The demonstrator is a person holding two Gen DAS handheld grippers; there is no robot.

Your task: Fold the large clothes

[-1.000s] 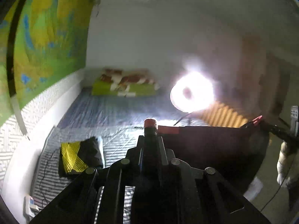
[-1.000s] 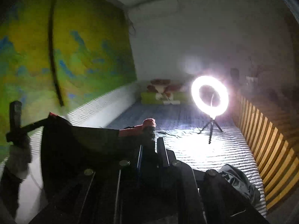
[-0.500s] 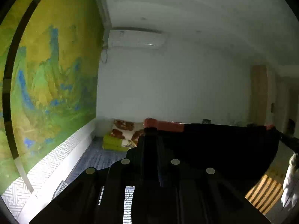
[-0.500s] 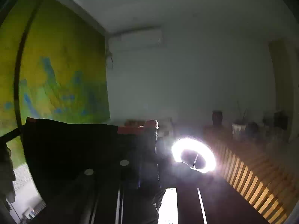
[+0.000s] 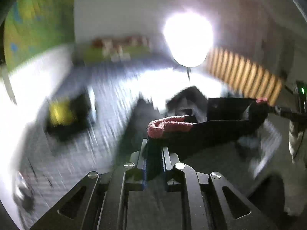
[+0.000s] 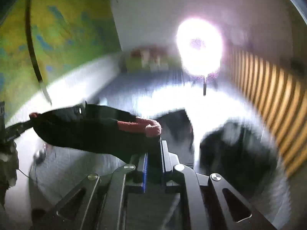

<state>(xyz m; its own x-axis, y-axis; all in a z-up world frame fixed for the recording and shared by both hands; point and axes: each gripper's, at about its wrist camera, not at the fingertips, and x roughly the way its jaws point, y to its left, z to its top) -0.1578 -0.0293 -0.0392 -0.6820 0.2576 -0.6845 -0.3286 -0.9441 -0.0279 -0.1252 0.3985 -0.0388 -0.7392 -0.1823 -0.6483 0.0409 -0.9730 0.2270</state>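
Black fabric garment with a pink-red knitted cuff [image 5: 211, 132] hangs stretched above the striped bed [image 5: 115, 99], near the glaring ring lamp [image 5: 189, 38]. Left hand-held gripper [image 5: 155, 149] is clamped on one cuffed end; right hand-held gripper [image 6: 154, 149] is clamped on the other end. Beside the garment on the bed lies a folded black-and-yellow cloth [image 5: 65, 113], blurred.

Both wrist views face downward over bed [image 5: 115, 103], blurred; share ring light [image 6: 199, 46].
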